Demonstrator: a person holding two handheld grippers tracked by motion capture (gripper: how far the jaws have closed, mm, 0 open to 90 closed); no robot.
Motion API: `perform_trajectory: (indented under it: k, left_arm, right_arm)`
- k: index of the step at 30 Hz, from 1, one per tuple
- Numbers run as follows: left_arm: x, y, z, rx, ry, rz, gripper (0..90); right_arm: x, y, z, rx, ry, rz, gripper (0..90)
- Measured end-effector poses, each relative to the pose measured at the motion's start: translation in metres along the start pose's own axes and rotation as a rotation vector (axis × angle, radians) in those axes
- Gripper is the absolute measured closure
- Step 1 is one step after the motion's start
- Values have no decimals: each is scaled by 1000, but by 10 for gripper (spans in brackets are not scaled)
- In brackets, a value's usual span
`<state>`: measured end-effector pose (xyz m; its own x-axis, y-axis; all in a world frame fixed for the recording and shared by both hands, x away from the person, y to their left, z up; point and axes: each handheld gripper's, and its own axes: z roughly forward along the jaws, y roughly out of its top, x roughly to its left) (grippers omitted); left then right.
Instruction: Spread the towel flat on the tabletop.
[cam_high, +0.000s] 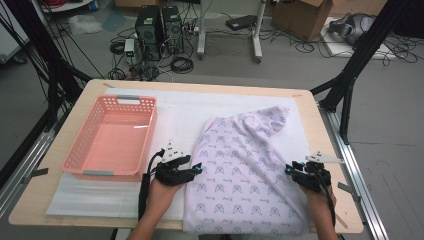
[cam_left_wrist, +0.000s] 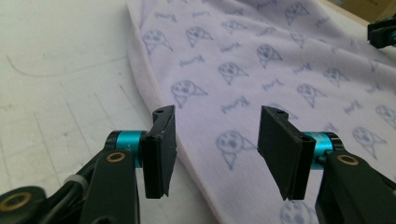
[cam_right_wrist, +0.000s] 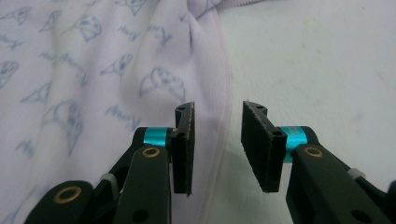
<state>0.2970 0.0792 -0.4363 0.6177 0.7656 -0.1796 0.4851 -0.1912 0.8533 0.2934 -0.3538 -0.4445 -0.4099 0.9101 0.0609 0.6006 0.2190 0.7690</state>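
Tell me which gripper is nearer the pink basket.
Left. The left gripper sits just off the pink basket's near right corner, at the garment's left edge; the right gripper is across the garment, at its right edge.

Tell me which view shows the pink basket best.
The high view: the pink basket sits whole on the table's left, beside the printed garment. The two gripper views look along their jaws at that garment and the white mat instead.

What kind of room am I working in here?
Probably a lab or workshop rigged for recording: two computer towers sit on the bare floor among loose cables, beside a cardboard box, and black frame struts flank the table.
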Motion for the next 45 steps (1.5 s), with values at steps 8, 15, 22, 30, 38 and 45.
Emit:
perform_trajectory:
  k: [8,15,22,30,38,45]
  left_arm:
    - [20,11,25,27,19,-27,463]
    - [15,16,53,115,40,25,521]
    - [12,17,41,170,109,116,867]
    - [6,-11,6,120,25,63,875]
    - [-9,-31,-26,103,-51,61,874]
    - [-18,-31,-32,103,-125,63,756]
  right_arm:
    - [0,18,27,29,15,-44,756]
    - [-1,18,25,54,71,-67,859]
    - [-6,1,3,54,71,-75,862]
    - [-5,-25,-34,39,74,-88,861]
    - [2,-43,-61,51,91,-98,862]
    - [8,-50,-81,53,158,-122,829]
